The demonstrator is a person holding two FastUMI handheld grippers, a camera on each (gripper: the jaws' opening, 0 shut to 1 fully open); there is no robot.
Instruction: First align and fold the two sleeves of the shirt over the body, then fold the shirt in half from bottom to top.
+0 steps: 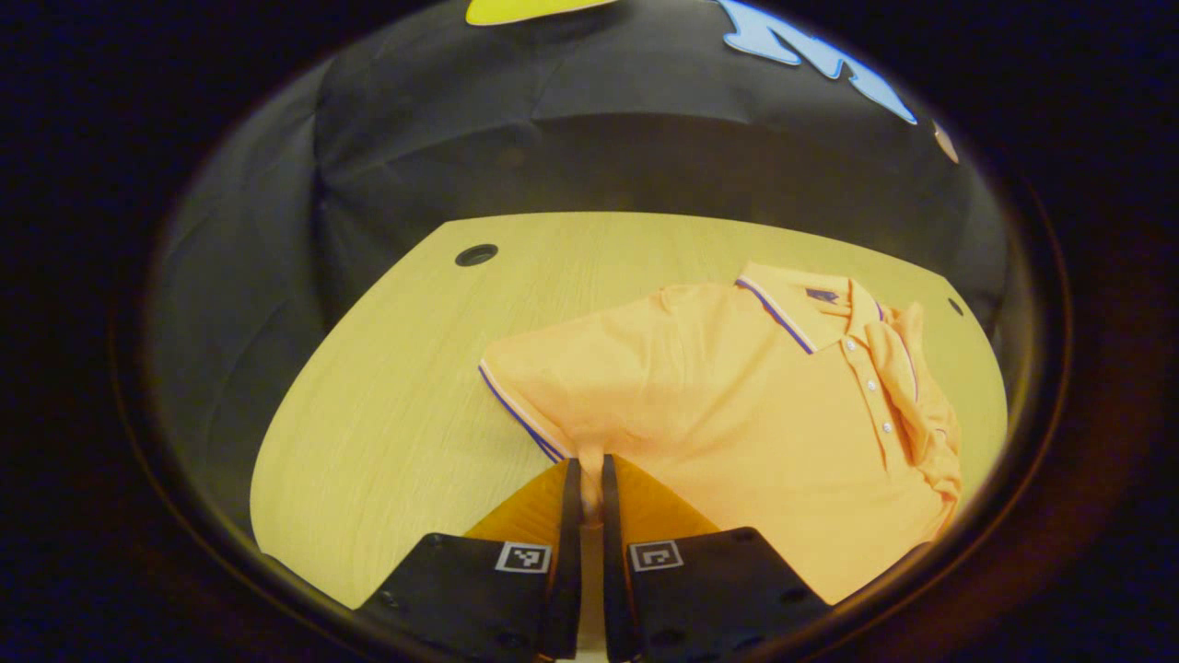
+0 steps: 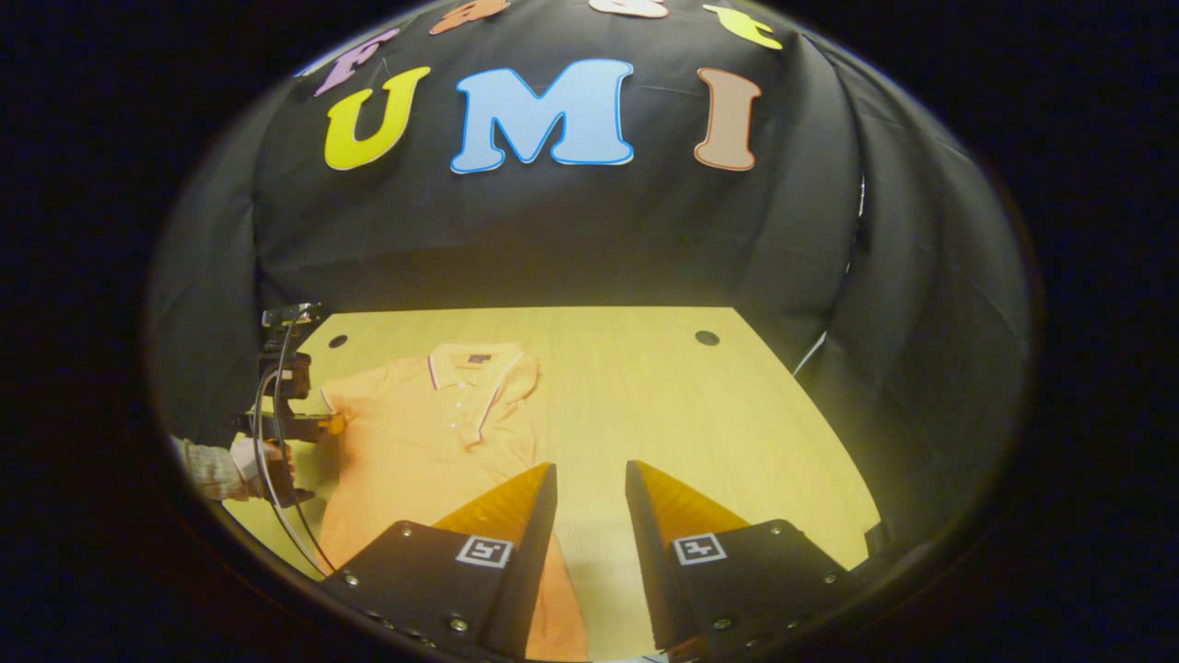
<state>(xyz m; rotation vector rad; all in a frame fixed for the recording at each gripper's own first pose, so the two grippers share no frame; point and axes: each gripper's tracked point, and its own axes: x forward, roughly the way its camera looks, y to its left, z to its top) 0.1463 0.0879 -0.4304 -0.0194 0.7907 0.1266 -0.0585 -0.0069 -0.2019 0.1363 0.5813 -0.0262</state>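
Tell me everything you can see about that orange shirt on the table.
The orange shirt is a knit-looking polo with a collar, dark and white trim, and a white-buttoned placket. It lies face up on the wooden table. One sleeve is already folded over the body; the left hand-held gripper pinches the other sleeve's striped cuff. The right hand-held gripper hangs open above its lower part.

Shirt (image 1: 737, 414): soft matt knit cloth with ribbed striped trim; table (image 1: 387, 387): smooth pale wood-grain top, faint sheen; booth wall (image 2: 571, 230): matt black cloth, creased.
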